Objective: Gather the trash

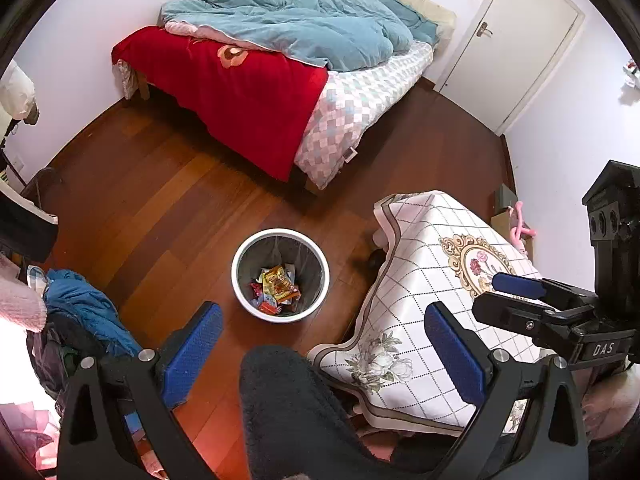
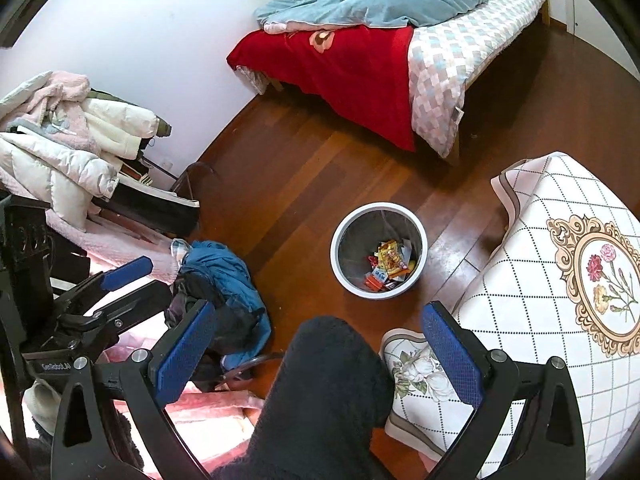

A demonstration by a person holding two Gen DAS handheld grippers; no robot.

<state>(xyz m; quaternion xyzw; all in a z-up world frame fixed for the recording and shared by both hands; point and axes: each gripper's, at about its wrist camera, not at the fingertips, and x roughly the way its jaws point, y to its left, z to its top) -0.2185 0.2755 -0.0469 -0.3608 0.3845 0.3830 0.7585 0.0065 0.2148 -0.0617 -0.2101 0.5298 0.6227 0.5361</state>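
left wrist view looks down on a white trash bin [image 1: 280, 276] standing on the wooden floor [image 1: 168, 208], and the bin is the landmark for everything else. inside it, on the dark liner, lies a small heap of bright wrappers [image 1: 276, 286], red, orange and blue. the left gripper [image 1: 320, 354] hangs above and on the near side of the bin, its blue fingers [image 1: 192, 352] spread wide with nothing between them. the right gripper [image 1: 516, 300] shows at the right of the bin, over the table with the flowered cloth [image 1: 440, 280]; in its own view its pads [image 2: 452, 352] are likewise spread apart and empty. between the grippers and the bin is the person's dark fleecy knee [image 1: 296, 408].

beyond the bin stands the bed [image 1: 280, 68] with its red blanket and blue quilt; left of the bin a blue jacket [image 1: 88, 308] lies heaped, and in the right wrist view a pile of pale coats [image 2: 68, 140] sits further left against the wall.

judging by this, the collecting looks mostly or wholly done: wrappers are in the bin, no loose litter shows on the floor around it or on the cloth, and neither gripper carries anything. whatever remains, if anything, lies outside both views or is hidden among the clothes.
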